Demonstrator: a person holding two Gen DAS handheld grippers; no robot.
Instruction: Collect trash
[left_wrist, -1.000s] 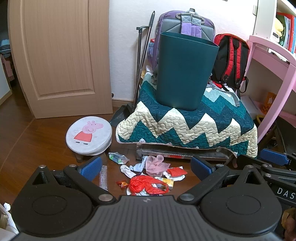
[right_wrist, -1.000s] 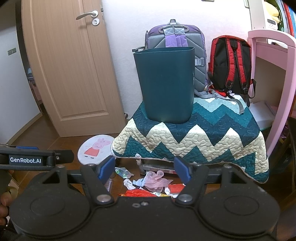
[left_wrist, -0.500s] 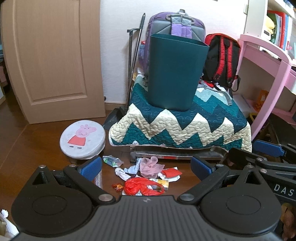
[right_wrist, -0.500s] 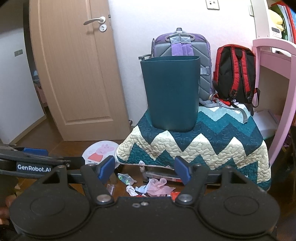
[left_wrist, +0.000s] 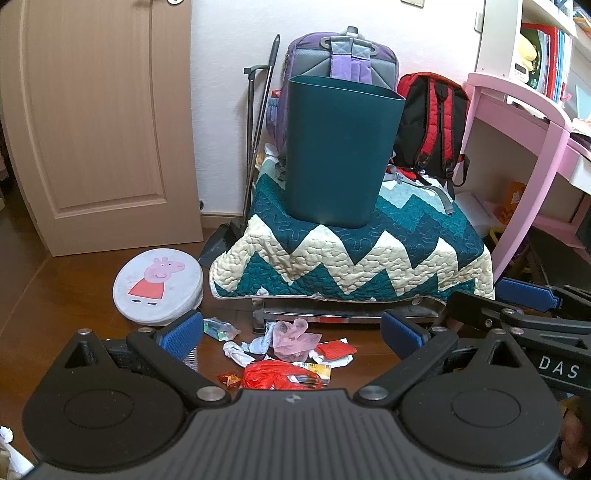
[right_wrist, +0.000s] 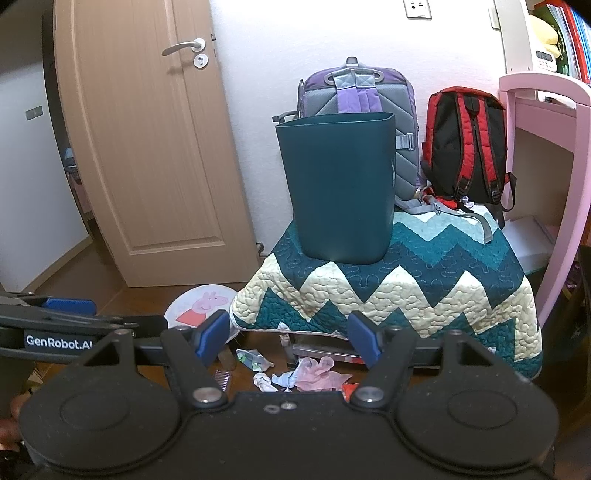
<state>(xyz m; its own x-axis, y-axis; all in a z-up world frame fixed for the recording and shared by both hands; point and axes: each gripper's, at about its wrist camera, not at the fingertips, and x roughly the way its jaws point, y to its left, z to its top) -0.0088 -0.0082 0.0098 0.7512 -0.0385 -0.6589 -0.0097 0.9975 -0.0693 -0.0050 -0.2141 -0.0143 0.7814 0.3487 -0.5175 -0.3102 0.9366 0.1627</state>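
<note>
Nothing collected yet: both the left gripper (left_wrist: 291, 332) and right gripper (right_wrist: 288, 332) gape wide, empty, trash pile (left_wrist: 288, 354) untouched below the bin (left_wrist: 340, 151).

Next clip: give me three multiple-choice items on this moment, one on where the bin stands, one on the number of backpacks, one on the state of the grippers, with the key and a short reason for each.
1. Where does the bin stand?
A. on the floor by the door
B. on the quilt
C. under the pink desk

2. How many backpacks lean at the wall behind it?
A. one
B. two
C. three

3. What state are the grippers in?
A. both open and empty
B. left shut on a wrapper
C. right shut on the bin

Key: 1 B, its base sits on the zigzag quilt. 2 B, a purple backpack and a red backpack. 3 A, the left gripper and right gripper show wide gaps, and the trash lies untouched on the floor.
</note>
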